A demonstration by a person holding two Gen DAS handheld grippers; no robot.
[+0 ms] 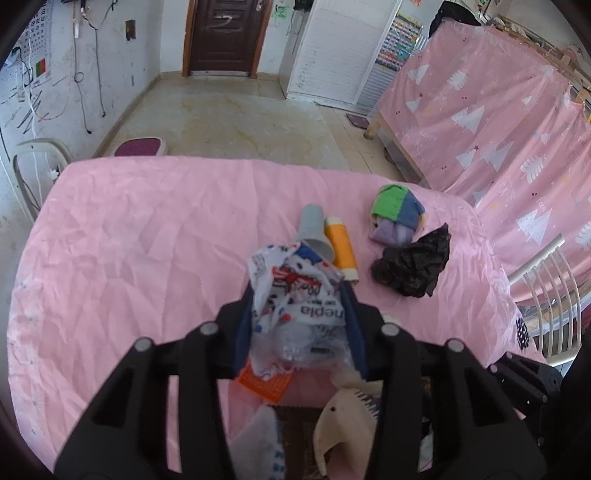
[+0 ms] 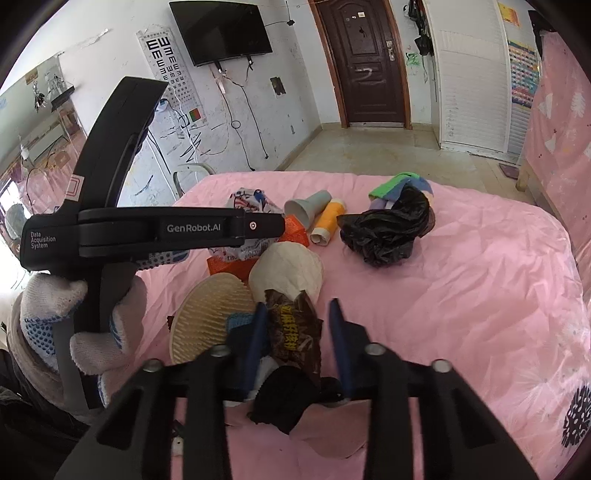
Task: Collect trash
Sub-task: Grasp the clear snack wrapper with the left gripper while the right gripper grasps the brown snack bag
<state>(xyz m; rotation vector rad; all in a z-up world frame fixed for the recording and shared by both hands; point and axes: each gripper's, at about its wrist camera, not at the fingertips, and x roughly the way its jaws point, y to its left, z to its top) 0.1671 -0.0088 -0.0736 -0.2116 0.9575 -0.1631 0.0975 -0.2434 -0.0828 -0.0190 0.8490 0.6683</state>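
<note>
Far left, the pink sheet (image 1: 122,229) lies wide and bare right out to its rounded edge, a white chair (image 1: 35,166) just past the left corner; plenty of room there. Beyond the far edge the tiled floor (image 1: 236,118) runs clear to the brown door (image 1: 225,33).

Moving in, the left gripper (image 1: 299,295) is clamped on a crumpled white printed plastic bag (image 1: 291,291), blue pads pressing both sides; upside-down letters "hepia" show on it, the rest unreadable. Seen from the right wrist, its black body reads "GenRobot.AI" and "Data Acquisition System", a white dotted glove (image 2: 74,325) round the handle. Under the bag, an orange mesh piece (image 1: 264,384).

Centre now: a grey cone (image 1: 314,229) and an orange tube (image 1: 341,253) lie side by side, touching. Near the front edge, a cream brush (image 2: 210,317) rests against a cream rounded object (image 2: 288,273).

The right gripper (image 2: 299,325) has a dark brown snack wrapper (image 2: 295,332) with yellow characters between its jaws; the left pad is against it, a gap shows on the right side, so I cannot tell whether it is gripped.

Further right, a crumpled black bag (image 2: 384,232) sits in front of a green, blue and lilac cloth bundle (image 1: 397,214). Beyond that, bare sheet down to the right edge, then a pink tree-print curtain (image 1: 491,110).
</note>
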